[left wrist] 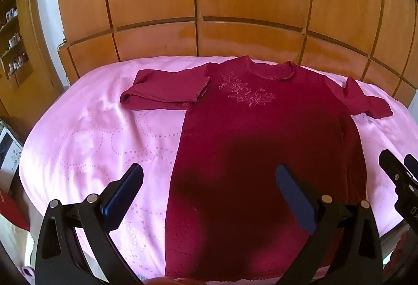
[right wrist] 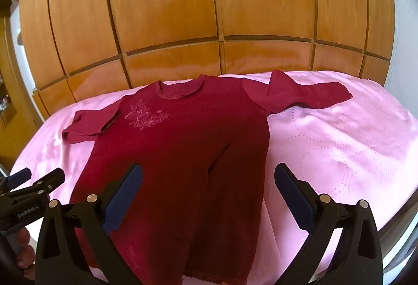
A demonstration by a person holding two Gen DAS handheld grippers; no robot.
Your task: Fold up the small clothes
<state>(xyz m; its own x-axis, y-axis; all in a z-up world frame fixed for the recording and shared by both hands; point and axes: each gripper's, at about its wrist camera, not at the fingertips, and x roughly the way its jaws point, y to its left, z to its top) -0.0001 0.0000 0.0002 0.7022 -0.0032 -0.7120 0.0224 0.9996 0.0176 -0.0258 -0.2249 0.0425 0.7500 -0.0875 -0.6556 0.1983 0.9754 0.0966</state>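
We hover our left gripper [left wrist: 209,180] and right gripper [right wrist: 209,180], jaws spread wide and empty, over the hem of the dark red top [left wrist: 261,141] lying flat on the pink bedspread [left wrist: 91,141] (folding unstarted, we judge), so next comes pinching a sleeve at ten o'clock.

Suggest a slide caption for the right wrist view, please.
Open right gripper hovers over a dark red top spread on pink bedding.

A pink-covered bed [left wrist: 78,144] carries one dark red top [left wrist: 261,141], spread flat.

The red top's [left wrist: 261,154] hem is cut off by the lower edge.
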